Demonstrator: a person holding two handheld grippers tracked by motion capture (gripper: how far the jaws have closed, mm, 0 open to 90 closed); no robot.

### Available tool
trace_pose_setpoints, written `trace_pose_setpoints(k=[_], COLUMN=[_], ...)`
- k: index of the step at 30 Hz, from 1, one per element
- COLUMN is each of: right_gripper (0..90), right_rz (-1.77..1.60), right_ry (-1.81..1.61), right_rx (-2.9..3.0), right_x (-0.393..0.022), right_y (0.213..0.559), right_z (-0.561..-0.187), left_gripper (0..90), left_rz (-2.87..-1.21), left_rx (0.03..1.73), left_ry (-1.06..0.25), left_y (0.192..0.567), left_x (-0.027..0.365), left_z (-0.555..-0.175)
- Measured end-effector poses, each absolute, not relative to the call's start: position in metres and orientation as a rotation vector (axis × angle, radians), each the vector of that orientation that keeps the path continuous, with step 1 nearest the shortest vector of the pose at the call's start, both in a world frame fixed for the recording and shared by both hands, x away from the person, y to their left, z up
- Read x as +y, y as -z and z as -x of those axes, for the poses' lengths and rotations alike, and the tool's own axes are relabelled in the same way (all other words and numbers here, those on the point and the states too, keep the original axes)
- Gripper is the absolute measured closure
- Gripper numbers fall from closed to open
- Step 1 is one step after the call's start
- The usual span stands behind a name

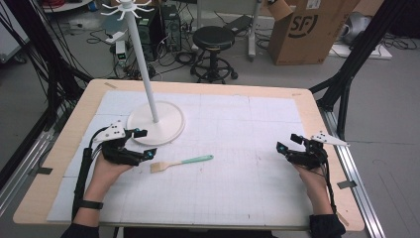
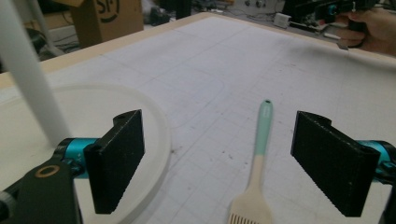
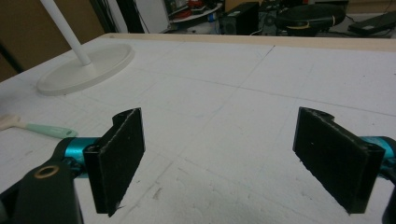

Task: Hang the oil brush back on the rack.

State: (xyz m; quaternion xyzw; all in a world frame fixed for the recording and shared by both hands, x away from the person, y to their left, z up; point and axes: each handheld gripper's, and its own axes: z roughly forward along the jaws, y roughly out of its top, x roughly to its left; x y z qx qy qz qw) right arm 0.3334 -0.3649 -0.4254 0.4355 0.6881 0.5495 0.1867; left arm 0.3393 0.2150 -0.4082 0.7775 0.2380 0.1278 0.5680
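Cables, a black stool [image 1: 213,38] and a cardboard box [image 1: 310,27] crowd the floor behind a wooden worktop [image 1: 317,106] covered with a white gridded mat [image 1: 237,129]. And on that mat, toward the far left, stands a white stand [image 1: 156,121], round base down, thin pole rising to a cluster of hooks at the top.

Left side now: the left tool [image 1: 143,144] sits low over the mat just beside the stand's base, gripped by the person's left hand [image 1: 105,168], jaws spread wide with nothing between them. Look along it in the left gripper view and there it is, the brush [image 2: 256,177], pale bristle head nearest the camera, mint-green handle running away across the mat, lying in line with the gap between the two black pads but ahead of them, not touched. From the high view the brush lies flat near the middle of the mat, bristle end pointing toward the left tool, handle toward the centre.

Over on the right, the right tool [image 1: 288,144] rests near the right edge of the mat in the right hand [image 1: 311,178], well apart from the brush. Its jaws also stand wide apart, empty.
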Motion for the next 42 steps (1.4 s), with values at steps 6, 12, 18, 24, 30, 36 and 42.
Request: trace_pose_setpoints(k=[6, 12, 18, 24, 30, 36, 42], right_gripper=[15.9, 16.0, 16.0, 16.0, 16.0, 16.0, 16.1], right_rz=[-1.228, -1.228, -1.231, -1.229, -1.23, -1.234, -1.237], right_ry=[-1.543, -1.541, -1.541, -1.535, -1.536, -1.538, -1.539], right_rx=[1.944, 1.951, 1.949, 1.954, 1.954, 1.952, 1.949], right_x=[-0.365, -0.364, -0.364, -0.365, -0.365, -0.366, -0.367], right_y=[0.426, 0.426, 0.426, 0.427, 0.427, 0.427, 0.427], right_z=[-0.334, -0.334, -0.334, -0.334, -0.334, -0.335, -0.335], left_gripper=[18.1, 18.9, 19.6, 21.8, 29.7, 40.3, 52.1], left_rz=[-1.867, -1.915, -1.946, -1.987, -2.043, -2.076, -2.115], left_rx=[0.534, 0.51, 0.497, 0.491, 0.468, 0.458, 0.458], left_ry=[-0.273, -0.247, -0.219, -0.214, -0.198, -0.186, -0.183], left_y=[0.414, 0.421, 0.428, 0.434, 0.44, 0.444, 0.445], left_x=[0.198, 0.185, 0.173, 0.163, 0.154, 0.15, 0.15], left_z=[-0.343, -0.345, -0.346, -0.347, -0.346, -0.346, -0.346])
